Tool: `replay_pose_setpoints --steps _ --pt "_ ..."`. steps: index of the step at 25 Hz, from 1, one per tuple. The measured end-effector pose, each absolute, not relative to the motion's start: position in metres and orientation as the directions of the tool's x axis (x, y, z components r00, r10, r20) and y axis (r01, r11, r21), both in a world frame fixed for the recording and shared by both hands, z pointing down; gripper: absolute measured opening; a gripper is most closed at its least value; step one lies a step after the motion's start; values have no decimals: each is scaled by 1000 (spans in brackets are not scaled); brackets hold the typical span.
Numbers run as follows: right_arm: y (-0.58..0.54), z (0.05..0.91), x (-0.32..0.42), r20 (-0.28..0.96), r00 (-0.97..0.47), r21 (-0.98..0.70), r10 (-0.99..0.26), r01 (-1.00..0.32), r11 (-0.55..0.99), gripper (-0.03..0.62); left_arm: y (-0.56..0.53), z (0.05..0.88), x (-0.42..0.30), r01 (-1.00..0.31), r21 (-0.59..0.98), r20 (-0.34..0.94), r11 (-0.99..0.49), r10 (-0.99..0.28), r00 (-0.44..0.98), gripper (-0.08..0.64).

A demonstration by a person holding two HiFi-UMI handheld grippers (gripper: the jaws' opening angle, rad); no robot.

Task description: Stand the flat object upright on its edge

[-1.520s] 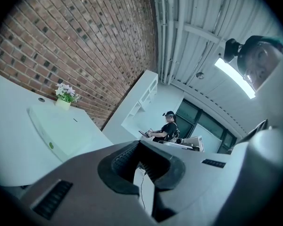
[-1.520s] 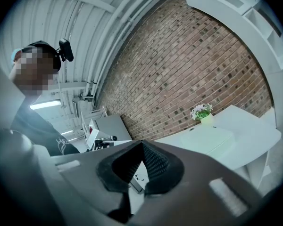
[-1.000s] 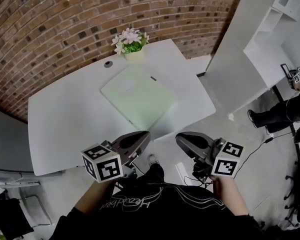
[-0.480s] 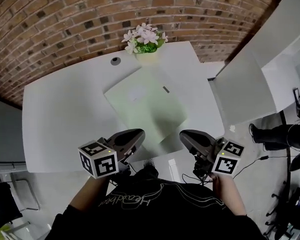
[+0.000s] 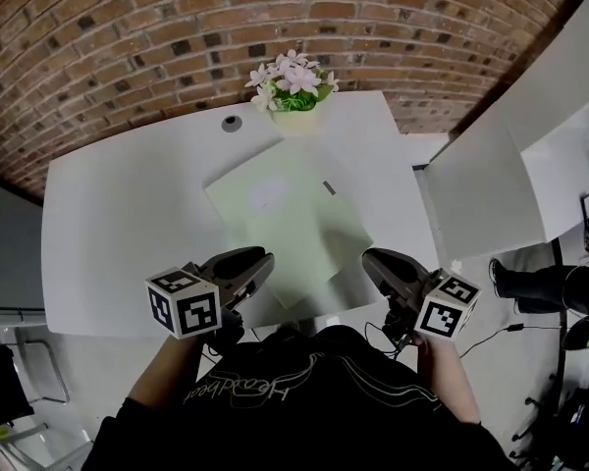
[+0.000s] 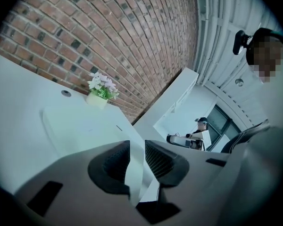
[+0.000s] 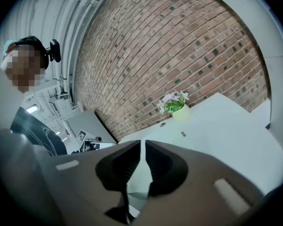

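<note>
Desk (image 5: 128, 253): one, white, set against a brick wall (image 5: 128, 37).
Flat object (image 5: 294, 214): one pale green sheet, lying flat mid-desk, its near corner at the front rim.
Tongs: two, at the front rim.
Left tongs (image 5: 260, 258): jaws just been opening, a narrow gap, nothing between.
Right tongs (image 5: 373, 258): jaws together, empty.
Flower pot (image 5: 293, 81): one, just behind the sheet.
Cable hole (image 5: 233, 123): one, beside the pot.
</note>
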State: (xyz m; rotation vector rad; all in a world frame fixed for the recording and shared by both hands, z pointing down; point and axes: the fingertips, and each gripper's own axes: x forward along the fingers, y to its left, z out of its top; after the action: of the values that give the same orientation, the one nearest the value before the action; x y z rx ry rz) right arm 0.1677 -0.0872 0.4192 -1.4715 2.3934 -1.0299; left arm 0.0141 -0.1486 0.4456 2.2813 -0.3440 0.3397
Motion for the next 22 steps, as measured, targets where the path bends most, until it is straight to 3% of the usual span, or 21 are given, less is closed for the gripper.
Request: replay_pose_setpoints --steps 2,14,22 --pt "-88 427 170 230 -526 -639 -819 -716 281 55 -150 452 5 -385 680 361 -624 -172 917 87" --pt "-157 450 189 328 -643 -619 -692 -700 357 104 -185 487 -43 -619 709 466 -339 -433 772 221" --pt "-213 463 198 442 -699 -512 -562 -711 482 127 -201 510 -52 -677 716 516 -171 -523 678 236"
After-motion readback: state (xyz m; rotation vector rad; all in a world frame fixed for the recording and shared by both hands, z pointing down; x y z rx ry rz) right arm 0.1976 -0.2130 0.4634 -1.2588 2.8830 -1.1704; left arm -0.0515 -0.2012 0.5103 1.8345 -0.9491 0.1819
